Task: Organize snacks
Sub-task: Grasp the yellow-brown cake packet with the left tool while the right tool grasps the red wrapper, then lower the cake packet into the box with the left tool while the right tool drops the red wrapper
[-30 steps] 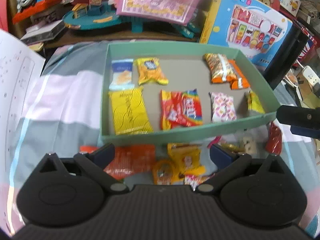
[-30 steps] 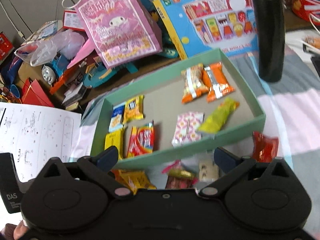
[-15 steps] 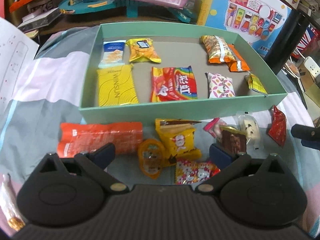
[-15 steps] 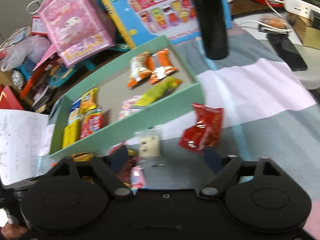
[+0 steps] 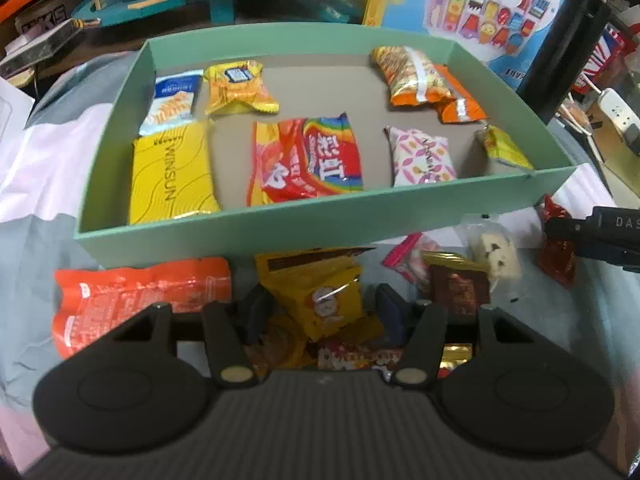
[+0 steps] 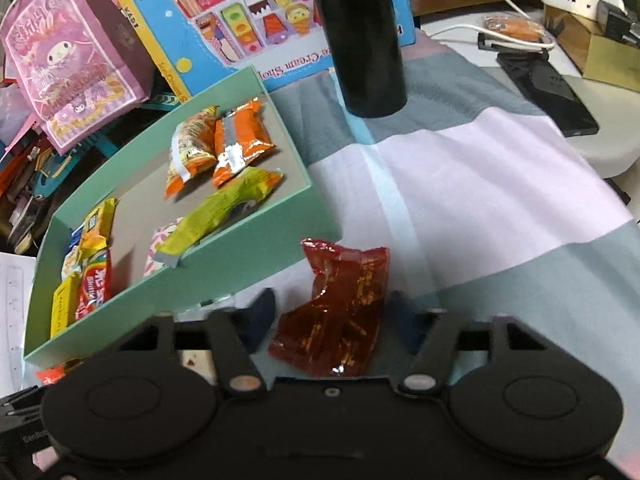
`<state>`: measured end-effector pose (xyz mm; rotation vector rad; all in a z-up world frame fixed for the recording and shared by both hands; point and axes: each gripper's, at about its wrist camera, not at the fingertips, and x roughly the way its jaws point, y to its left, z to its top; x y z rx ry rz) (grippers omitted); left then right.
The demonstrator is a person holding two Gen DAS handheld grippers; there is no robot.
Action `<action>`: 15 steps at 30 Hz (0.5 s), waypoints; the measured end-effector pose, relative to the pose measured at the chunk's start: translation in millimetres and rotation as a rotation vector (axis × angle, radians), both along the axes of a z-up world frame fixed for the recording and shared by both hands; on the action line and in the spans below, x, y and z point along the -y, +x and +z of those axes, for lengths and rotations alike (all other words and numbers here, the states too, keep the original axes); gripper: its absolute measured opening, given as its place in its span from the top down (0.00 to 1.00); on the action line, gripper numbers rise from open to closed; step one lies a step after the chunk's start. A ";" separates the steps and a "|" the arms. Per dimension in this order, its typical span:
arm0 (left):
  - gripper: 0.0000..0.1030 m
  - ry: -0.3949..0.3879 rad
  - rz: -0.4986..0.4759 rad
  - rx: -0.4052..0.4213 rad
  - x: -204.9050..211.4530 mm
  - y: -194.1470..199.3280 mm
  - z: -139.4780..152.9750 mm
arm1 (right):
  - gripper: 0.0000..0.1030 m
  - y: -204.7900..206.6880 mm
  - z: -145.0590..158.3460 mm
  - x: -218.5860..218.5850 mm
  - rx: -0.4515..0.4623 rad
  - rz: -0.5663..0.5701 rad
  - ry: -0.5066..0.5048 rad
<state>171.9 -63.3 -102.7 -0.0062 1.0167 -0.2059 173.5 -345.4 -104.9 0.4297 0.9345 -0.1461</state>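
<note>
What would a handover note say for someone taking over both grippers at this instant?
Left gripper: open, straddling the yellow packet in the loose pile.
Right gripper: open, fingers either side of the red packet on the cloth; not yet gripped.
Done: about nine snacks lie in the green tray.
Left: orange packet, clear-wrapped cake and the rest of the pile in front of the tray.

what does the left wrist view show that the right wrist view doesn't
Only the left wrist view: the left gripper open around a yellow packet, with an orange pack beside it. Only the right wrist view: the right gripper open around the red packet, a black cylinder, a phone. Both: the green tray of snacks.
</note>
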 end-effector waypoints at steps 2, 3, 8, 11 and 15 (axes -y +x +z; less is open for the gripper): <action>0.46 0.002 0.002 0.012 1.3 2.1 -0.5 | 0.62 1.2 0.0 -3.9 0.012 0.016 -0.027; 0.58 0.001 0.006 0.020 1.7 3.1 -0.4 | 0.64 0.6 0.4 -5.6 0.019 0.029 -0.029; 0.62 0.017 0.029 0.032 1.8 2.1 1.8 | 0.64 -6.9 -0.8 -17.3 0.030 0.075 -0.026; 0.63 0.001 0.023 0.010 -1.1 -2.2 3.3 | 0.65 -9.5 0.1 -20.6 0.025 0.091 -0.007; 0.63 -0.030 0.019 -0.004 -7.0 -9.4 10.2 | 0.65 -14.4 6.4 -23.2 0.024 0.109 0.023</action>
